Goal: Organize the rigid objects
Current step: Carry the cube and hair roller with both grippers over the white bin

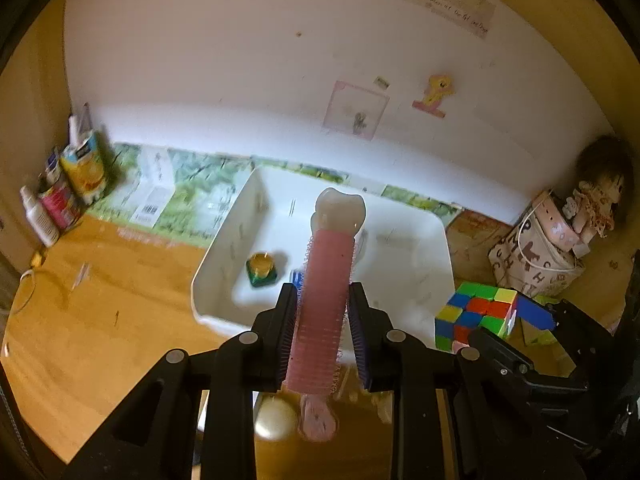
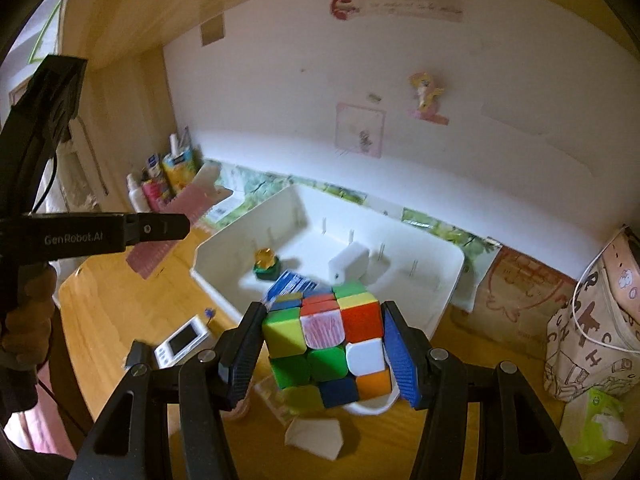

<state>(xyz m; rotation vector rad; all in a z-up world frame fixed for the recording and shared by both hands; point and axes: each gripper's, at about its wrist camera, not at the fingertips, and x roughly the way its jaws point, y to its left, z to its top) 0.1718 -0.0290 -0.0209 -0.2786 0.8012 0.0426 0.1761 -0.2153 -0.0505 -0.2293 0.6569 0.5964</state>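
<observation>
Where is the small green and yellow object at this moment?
The green and yellow object lies inside the white bin, near its left wall, left of the white block; the left wrist view shows it there too.

Left gripper (image 1: 322, 300): black two-finger unit, angled downward, its fingers (image 1: 286, 312) closed tight on a pink bristled cylindrical hair roller (image 1: 322, 312), which stands lengthwise between the ribbed pads. In the right wrist view it sits at far left, gripped by a hand (image 2: 28, 320).

Right gripper (image 2: 324, 344): black, also angled downward, its blue-padded fingers (image 2: 400, 356) pressed against opposite faces of a multicoloured plastic puzzle cube (image 2: 326, 344), held clear of the surface.
</observation>
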